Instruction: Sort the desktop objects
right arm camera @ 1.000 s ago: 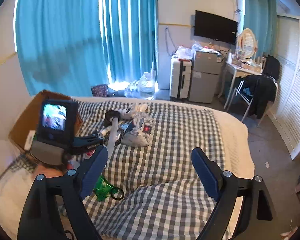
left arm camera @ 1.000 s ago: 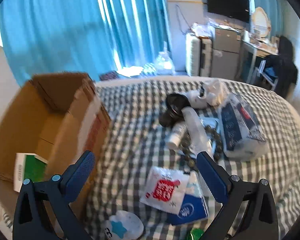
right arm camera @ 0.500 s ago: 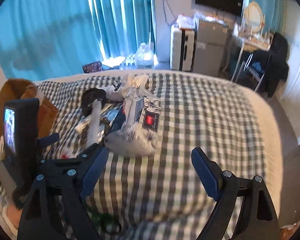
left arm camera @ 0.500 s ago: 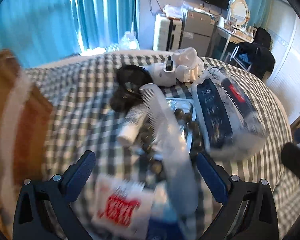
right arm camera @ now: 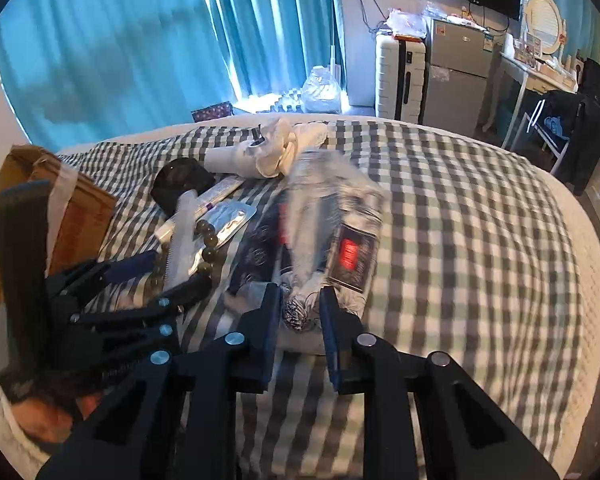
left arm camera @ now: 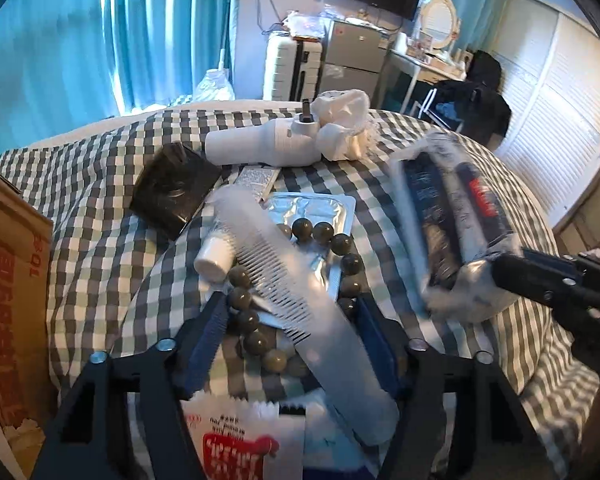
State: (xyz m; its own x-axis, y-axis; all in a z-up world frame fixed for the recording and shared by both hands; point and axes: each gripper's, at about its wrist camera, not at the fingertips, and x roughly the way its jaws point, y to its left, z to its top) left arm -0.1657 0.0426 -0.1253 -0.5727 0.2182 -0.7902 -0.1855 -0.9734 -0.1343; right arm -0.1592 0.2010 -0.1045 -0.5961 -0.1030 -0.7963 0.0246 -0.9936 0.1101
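Since a second ago both hand-held grippers have dropped from a view over the whole room to just above the clutter on the checked bed (right arm camera: 480,216), and both have narrowed.

The left hand-held gripper (left arm camera: 290,336) points steeply down over a white comb (left arm camera: 288,292). Its jaws are closing, half wide, with the comb's handle and a string of dark beads (left arm camera: 256,342) lying between the blue pads; whether the pads touch the comb yet cannot be told. The comb lies slantwise across the beads and a silver blister pack (left arm camera: 320,210). A small white bottle (left arm camera: 216,254) lies just beside the comb's teeth, and a black square object (left arm camera: 172,196) sits beyond it. A white dryer-like appliance (left arm camera: 260,146) rests further back, touching a crumpled white bag (left arm camera: 342,128). A red and white packet (left arm camera: 240,448) lies just under the gripper. A cardboard box (left arm camera: 10,304) stands at the left edge of the bed.

The right hand-held gripper (right arm camera: 300,316) is closing narrowly on the near end of a soft plastic-wrapped pack (right arm camera: 332,224) with dark panels and a red label, and the wrapping bunches between its pads. The pack lies just right of the comb pile.
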